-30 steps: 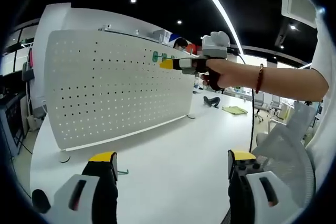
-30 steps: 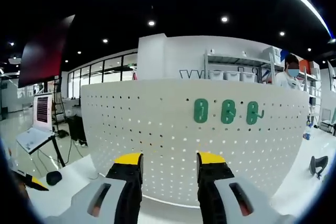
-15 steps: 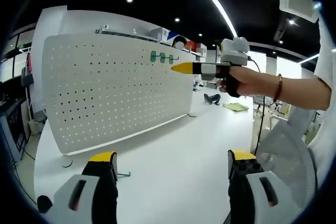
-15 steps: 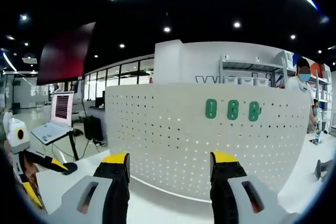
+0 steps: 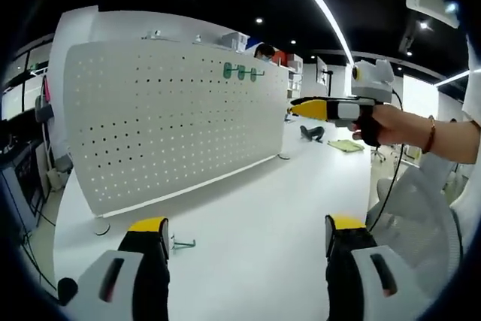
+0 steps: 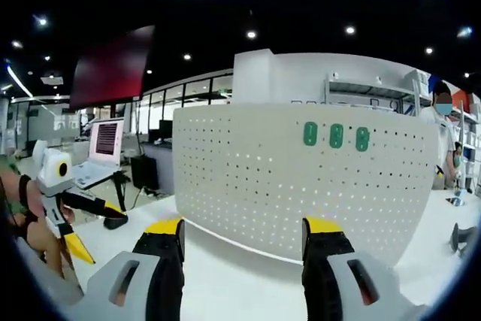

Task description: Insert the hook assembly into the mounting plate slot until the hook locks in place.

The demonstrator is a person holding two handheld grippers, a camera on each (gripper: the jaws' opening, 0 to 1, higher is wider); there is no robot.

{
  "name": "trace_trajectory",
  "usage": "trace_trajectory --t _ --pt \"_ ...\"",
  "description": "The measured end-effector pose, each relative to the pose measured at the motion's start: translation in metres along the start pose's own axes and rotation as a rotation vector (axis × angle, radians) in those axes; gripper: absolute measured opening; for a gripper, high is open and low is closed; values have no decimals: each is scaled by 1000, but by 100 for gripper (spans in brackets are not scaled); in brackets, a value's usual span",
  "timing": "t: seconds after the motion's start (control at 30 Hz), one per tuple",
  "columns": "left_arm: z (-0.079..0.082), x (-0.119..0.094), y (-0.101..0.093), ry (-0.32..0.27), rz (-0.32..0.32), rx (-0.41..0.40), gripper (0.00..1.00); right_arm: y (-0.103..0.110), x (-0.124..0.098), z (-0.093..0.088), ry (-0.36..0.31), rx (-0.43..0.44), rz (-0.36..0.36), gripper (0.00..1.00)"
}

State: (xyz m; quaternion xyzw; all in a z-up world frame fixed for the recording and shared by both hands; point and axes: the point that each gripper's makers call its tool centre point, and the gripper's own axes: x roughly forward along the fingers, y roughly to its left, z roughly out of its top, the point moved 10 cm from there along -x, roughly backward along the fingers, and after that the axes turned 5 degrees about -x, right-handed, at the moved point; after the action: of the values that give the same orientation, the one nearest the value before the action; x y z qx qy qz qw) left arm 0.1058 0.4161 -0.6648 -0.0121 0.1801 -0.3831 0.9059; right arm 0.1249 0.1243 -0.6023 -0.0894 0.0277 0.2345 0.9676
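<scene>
A white pegboard mounting plate point(image 5: 165, 118) stands upright on the white table point(image 5: 255, 216). Three green hooks point(image 5: 241, 73) hang near its upper right; in the right gripper view the hooks point(image 6: 336, 135) show on the same pegboard point(image 6: 301, 186). One loose green hook point(image 5: 181, 243) lies on the table in front of the board, near my left gripper point(image 5: 246, 225), which is open and empty. My right gripper point(image 6: 244, 226) is open and empty, well back from the board. From the left gripper view, the right gripper point(image 5: 302, 104) hangs in the air, held by a hand.
The left gripper point(image 6: 84, 223), in a hand, shows at the left of the right gripper view. A laptop point(image 6: 104, 157) sits on a stand beyond. A mesh chair point(image 5: 417, 212) is at the table's right. A person point(image 6: 445, 137) stands behind the board.
My right gripper has pulled back from the pegboard and away to the right; its jaws spread wider. The left gripper has come into the right gripper view. The hooks on the board stay put.
</scene>
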Motion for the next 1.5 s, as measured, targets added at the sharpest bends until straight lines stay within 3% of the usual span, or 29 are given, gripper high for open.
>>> trace_trajectory --t 0.1,0.13,0.2,0.6,0.87,1.5 --pt "-1 5 4 24 12 -7 84 2 -8 -5 4 8 -4 64" --pt "-3 6 5 68 18 -12 83 3 -10 -6 0 12 -4 64" --pt "-3 10 6 62 13 -10 83 6 -15 -11 1 38 -8 64" --pt "-20 29 19 201 74 -25 78 14 -36 -28 27 71 -7 64" --pt "-25 42 29 247 89 -30 75 13 -49 -31 2 88 14 68" --pt "-37 64 63 348 164 -26 58 15 -65 -46 38 137 9 63"
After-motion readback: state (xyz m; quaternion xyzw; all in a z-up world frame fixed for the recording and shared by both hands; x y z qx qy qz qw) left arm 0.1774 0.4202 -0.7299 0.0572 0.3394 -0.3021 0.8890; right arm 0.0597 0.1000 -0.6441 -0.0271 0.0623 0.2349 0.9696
